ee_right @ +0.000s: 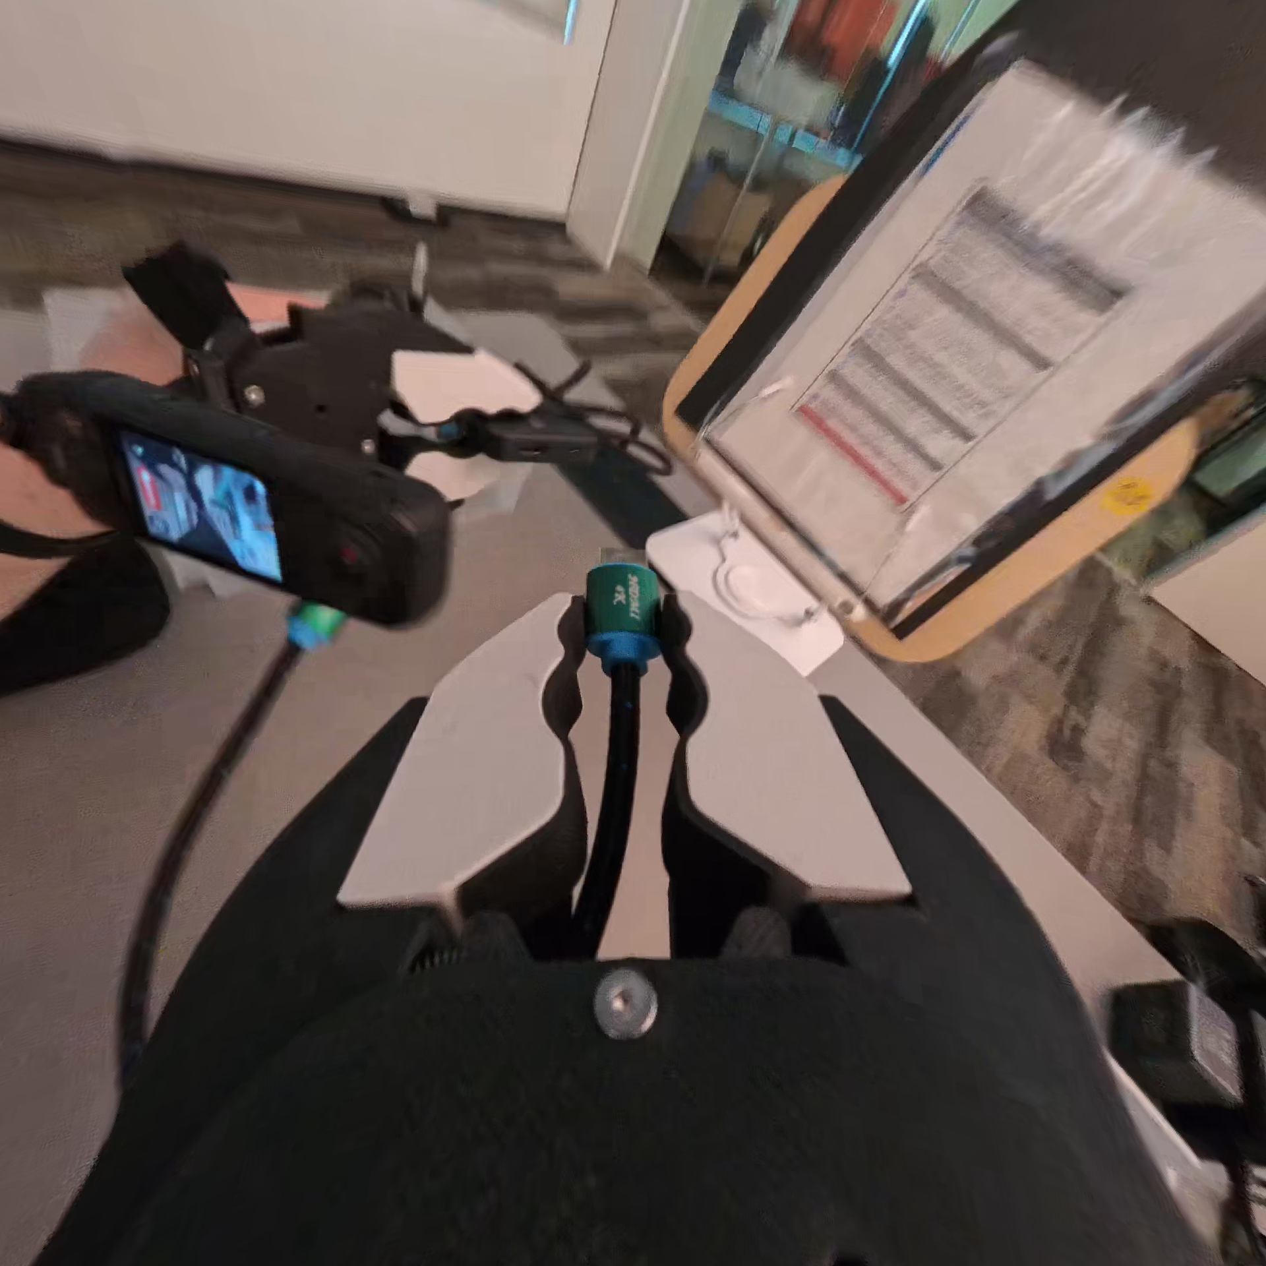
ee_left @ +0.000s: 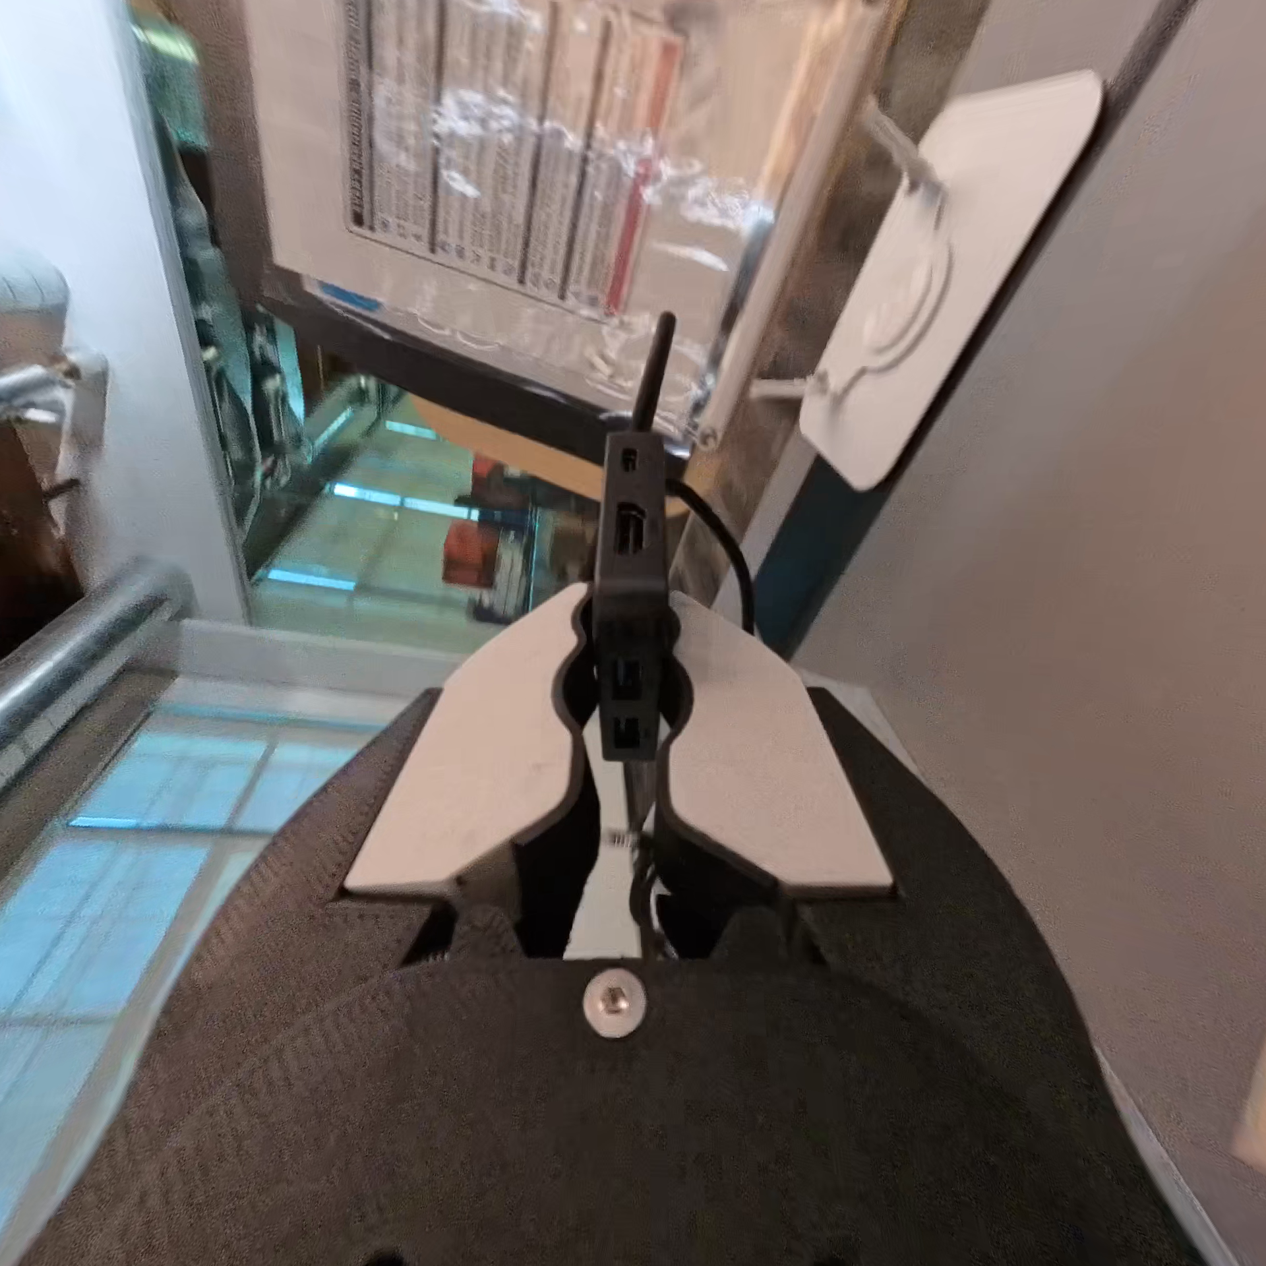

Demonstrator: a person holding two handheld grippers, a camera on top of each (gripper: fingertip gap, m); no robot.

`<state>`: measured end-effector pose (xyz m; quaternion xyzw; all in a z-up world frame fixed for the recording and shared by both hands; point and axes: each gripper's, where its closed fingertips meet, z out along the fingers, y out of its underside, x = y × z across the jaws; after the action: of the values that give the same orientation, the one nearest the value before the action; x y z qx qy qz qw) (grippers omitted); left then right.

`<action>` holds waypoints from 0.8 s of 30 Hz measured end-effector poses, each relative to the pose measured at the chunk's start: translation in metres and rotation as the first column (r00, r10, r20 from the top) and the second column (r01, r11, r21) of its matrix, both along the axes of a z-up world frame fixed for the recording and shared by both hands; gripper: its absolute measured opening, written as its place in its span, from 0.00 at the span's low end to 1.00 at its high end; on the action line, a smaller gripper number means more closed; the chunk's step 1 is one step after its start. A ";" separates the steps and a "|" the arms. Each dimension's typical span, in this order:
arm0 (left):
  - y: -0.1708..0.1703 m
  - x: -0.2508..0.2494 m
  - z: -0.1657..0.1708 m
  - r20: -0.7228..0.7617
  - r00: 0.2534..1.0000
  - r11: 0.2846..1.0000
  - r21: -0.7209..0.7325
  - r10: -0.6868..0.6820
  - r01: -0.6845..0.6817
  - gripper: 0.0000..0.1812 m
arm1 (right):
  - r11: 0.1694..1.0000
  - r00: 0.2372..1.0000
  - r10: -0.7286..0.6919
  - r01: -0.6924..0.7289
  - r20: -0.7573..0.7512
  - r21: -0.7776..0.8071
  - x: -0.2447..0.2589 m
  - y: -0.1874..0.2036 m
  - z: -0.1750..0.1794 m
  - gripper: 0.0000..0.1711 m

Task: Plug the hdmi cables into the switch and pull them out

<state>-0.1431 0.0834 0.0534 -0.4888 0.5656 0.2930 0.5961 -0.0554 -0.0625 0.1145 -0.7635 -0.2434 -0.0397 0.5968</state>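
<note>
My left gripper (ee_left: 630, 616) is shut on the black HDMI switch (ee_left: 631, 520) and holds it on edge, with its row of ports facing the camera. A black cable (ee_left: 654, 363) leaves the switch's far end and a thin one loops at its right. My right gripper (ee_right: 622, 610) is shut on a green and blue HDMI plug (ee_right: 620, 606); its black cable runs back between the fingers. In the right wrist view the left gripper (ee_right: 466, 438) with the switch (ee_right: 541, 438) is far left, apart from the plug. A second green and blue plug (ee_right: 315, 625) lies on the grey table (ee_right: 103, 788).
A clear stand holding a printed sheet (ee_right: 959, 356) on a white base (ee_right: 747, 582) stands to the right of the plug, in front of a tan-rimmed board. A black adapter (ee_right: 1178, 1041) lies at the table's right edge. A person's hand (ee_right: 41, 500) holds the left gripper.
</note>
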 end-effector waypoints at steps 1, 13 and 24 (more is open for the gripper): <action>-0.002 -0.003 0.011 0.075 0.995 0.998 0.002 -0.066 0.066 0.08 | 0.999 0.999 0.027 -0.025 -0.044 0.039 0.008 -0.010 0.013 0.13; -0.072 -0.008 0.079 0.481 0.796 0.886 -0.078 -0.368 0.457 0.08 | 0.905 0.960 -0.253 0.190 0.122 0.381 0.193 -0.086 0.047 0.13; -0.088 0.007 0.069 0.469 0.780 0.841 -0.130 -0.415 0.526 0.08 | 0.990 0.941 -0.062 0.015 0.334 0.141 0.249 -0.075 -0.087 0.13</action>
<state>-0.1364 -0.0048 0.1220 -0.4540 0.5600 -0.0541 0.6910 0.1933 -0.1372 0.0280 -0.7073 -0.3240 -0.1981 0.5963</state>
